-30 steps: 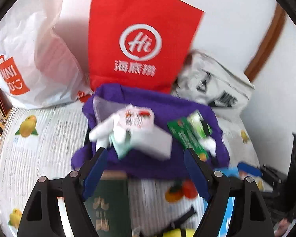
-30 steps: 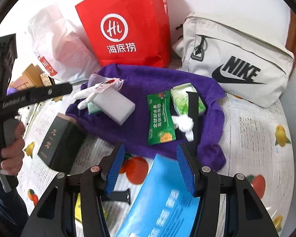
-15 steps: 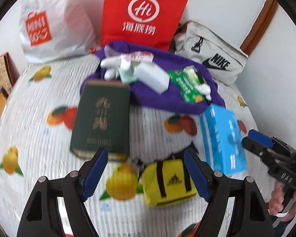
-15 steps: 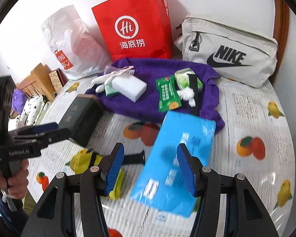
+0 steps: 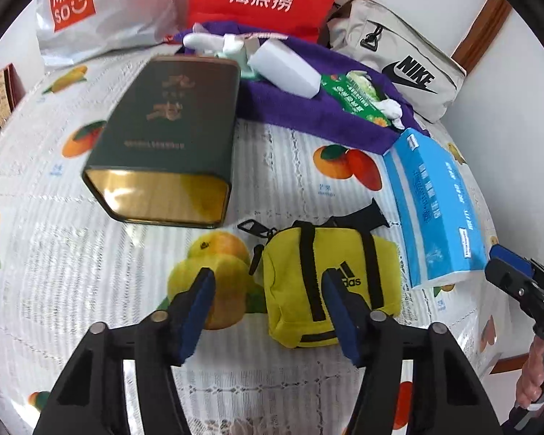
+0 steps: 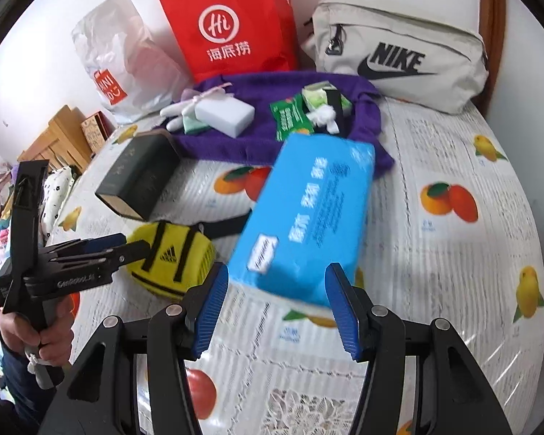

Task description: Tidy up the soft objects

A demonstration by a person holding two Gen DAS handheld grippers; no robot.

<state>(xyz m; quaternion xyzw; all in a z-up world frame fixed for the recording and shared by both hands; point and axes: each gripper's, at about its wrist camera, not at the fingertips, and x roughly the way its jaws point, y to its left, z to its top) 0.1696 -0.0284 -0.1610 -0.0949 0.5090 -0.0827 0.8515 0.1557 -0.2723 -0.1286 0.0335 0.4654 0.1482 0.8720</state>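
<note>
A table [image 5: 290, 166] under a fruit-printed lace cloth is standing against a white wall, with a red Haidilao bag [image 6: 232, 25], a Miniso bag [image 5: 101, 3] and a grey Nike pouch [image 6: 402, 61] lining its far edge. A purple towel [image 6: 235, 145] is lying before them, carrying a white sponge [image 6: 226, 116] and green packets [image 6: 292, 117]. The blue tissue pack [image 6: 308, 224] is lying mid-table, its long axis running from the near edge toward the towel. The yellow Adidas pouch [image 5: 326, 286] is sitting near the table's near edge, beside a dark green tin [image 5: 170, 137] lying on its side, gold base toward the camera. The left gripper [image 5: 268, 311] is gaping wide, empty, one finger overlapping the pouch. The right gripper [image 6: 277, 308] is likewise wide open, holding nothing, just short of the tissue pack. Only the right wrist view is showing wooden furniture [image 6: 54, 137] beyond the table's left edge.
</note>
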